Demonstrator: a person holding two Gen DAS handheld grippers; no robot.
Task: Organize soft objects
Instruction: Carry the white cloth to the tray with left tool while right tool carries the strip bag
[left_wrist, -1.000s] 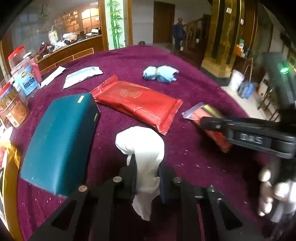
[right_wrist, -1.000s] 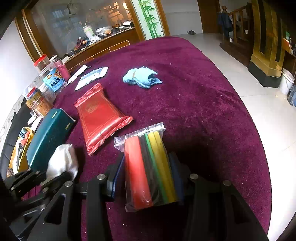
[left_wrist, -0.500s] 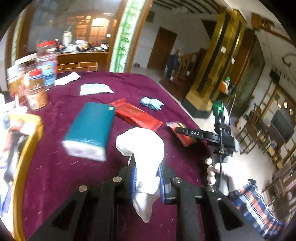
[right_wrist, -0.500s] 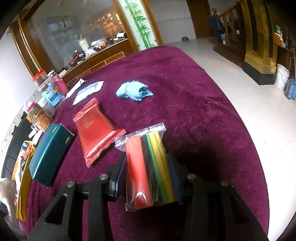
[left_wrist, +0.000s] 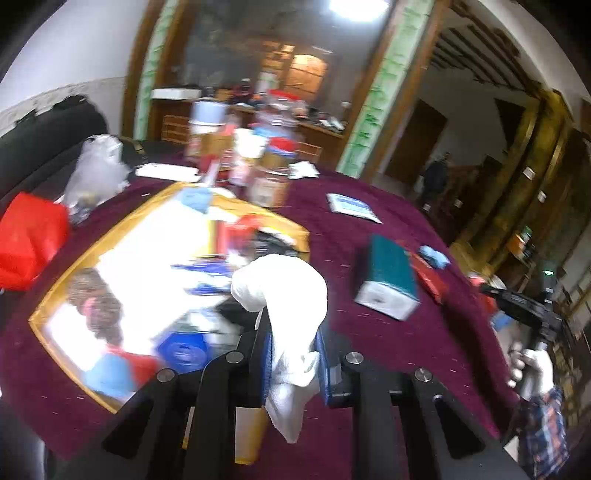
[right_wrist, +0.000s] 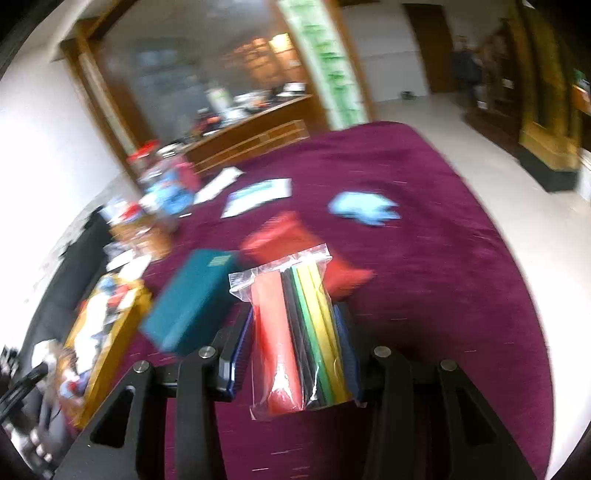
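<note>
Left gripper (left_wrist: 291, 354) pinching white cloth (left_wrist: 286, 295), held above near corner of yellow-rimmed tray (left_wrist: 55, 295); tray contents blurred. Right gripper (right_wrist: 301, 350) clamped on clear bag of coloured strips (right_wrist: 295, 332), lifted off maroon tablecloth (right_wrist: 443, 295). Beyond the bag: teal box (right_wrist: 192, 295) to its left, red packet (right_wrist: 295, 240) behind it, blue cloth (right_wrist: 362, 208) further back, jars (right_wrist: 166, 192) at far left edge.

Tray (left_wrist: 55, 295) at table's (right_wrist: 443, 258) left edge, box (right_wrist: 188, 299) right of it — jars (left_wrist: 269, 177) behind, cloth (right_wrist: 362, 208) farther right
</note>
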